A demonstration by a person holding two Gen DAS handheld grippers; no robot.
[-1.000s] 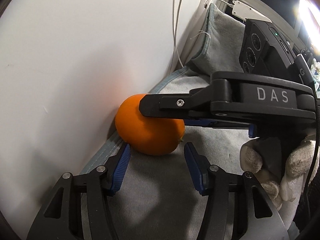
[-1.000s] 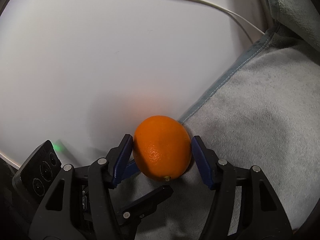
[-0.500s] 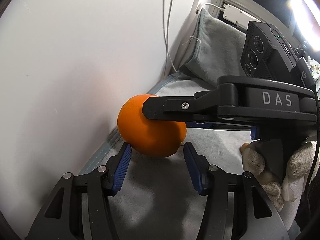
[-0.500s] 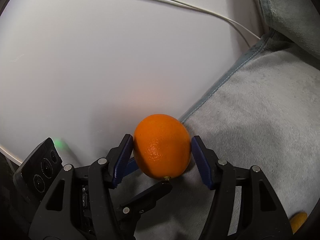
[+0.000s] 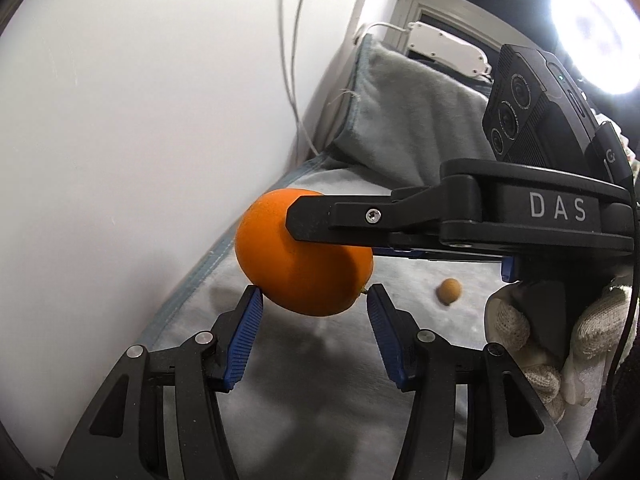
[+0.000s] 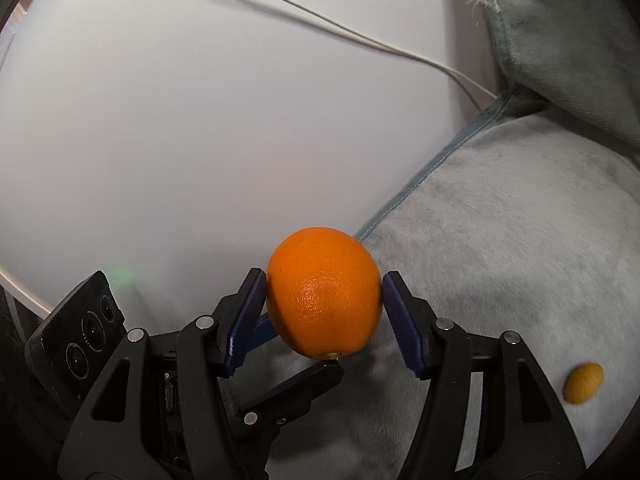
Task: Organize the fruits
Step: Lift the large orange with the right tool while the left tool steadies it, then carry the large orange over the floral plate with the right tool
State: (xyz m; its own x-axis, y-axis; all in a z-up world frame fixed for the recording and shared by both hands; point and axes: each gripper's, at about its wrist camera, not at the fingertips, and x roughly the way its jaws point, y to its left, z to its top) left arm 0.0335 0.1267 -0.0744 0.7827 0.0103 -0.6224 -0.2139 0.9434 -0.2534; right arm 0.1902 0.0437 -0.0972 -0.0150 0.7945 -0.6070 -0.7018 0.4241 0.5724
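Right tool (image 6: 324, 304): clenched on the orange (image 6: 323, 291), blue pads (image 6: 402, 326) pressing both its flanks. Orange sits between the fingertips, stem end down, clear of the grey blanket (image 6: 500, 264) below it. White wall (image 6: 200, 140) directly ahead of the tool; a white cable (image 6: 360, 36) runs across the wall above.

Left tool (image 5: 312, 320): released, pads (image 5: 242, 340) spread apart with nothing between them. The orange (image 5: 296, 268) hangs just beyond and slightly above its fingertips; contact with either pad cannot be told. Right tool's upper finger (image 5: 360, 220) crosses in from the right side over the orange. A gloved hand (image 5: 528, 344) grips that tool's handle.

A small tan oval fruit (image 6: 583, 383) lies on the blanket, to the right of the right tool, well apart from the orange. Same item visible ahead-right of the left tool (image 5: 449, 291).
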